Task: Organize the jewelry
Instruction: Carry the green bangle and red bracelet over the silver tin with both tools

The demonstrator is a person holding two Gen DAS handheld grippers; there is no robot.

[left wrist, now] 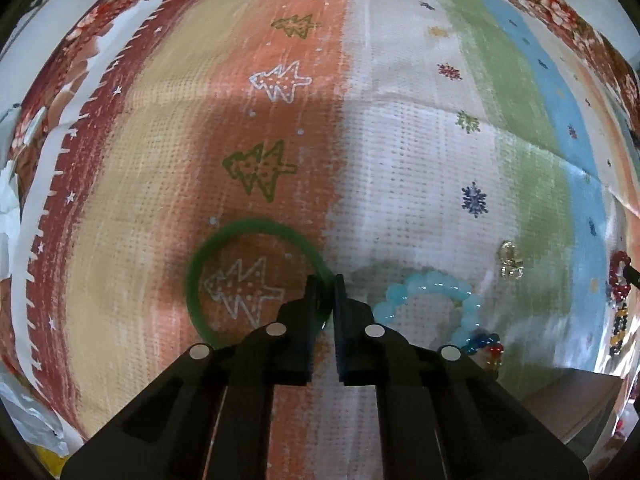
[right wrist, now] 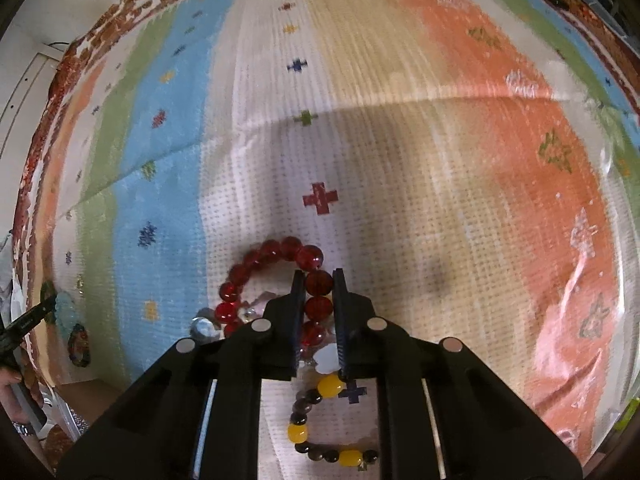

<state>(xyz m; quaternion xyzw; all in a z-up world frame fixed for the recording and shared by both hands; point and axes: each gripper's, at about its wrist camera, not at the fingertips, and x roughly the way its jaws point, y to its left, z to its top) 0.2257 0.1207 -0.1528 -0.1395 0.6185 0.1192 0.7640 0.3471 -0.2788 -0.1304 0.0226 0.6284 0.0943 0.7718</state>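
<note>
In the left wrist view my left gripper (left wrist: 325, 280) is shut on the right edge of a green ring bangle (left wrist: 224, 248), which hangs over the striped cloth. A pale blue bead bracelet (left wrist: 432, 288) lies just right of the fingers, with a small multicoloured bead piece (left wrist: 486, 346) beside it and a clear gold-toned trinket (left wrist: 510, 260) further right. In the right wrist view my right gripper (right wrist: 317, 276) is shut on a red bead bracelet (right wrist: 256, 264). A dark and yellow bead bracelet (right wrist: 320, 420) lies below the fingers, with clear glass pieces (right wrist: 204, 326) at the left.
A colourful striped cloth with tree and snowflake prints (left wrist: 360, 140) covers the surface. The red bracelet and the other gripper show at the far right of the left wrist view (left wrist: 620, 276). A brown box edge (left wrist: 576, 396) sits at the lower right. A hand with a watch (right wrist: 20, 416) shows at lower left of the right wrist view.
</note>
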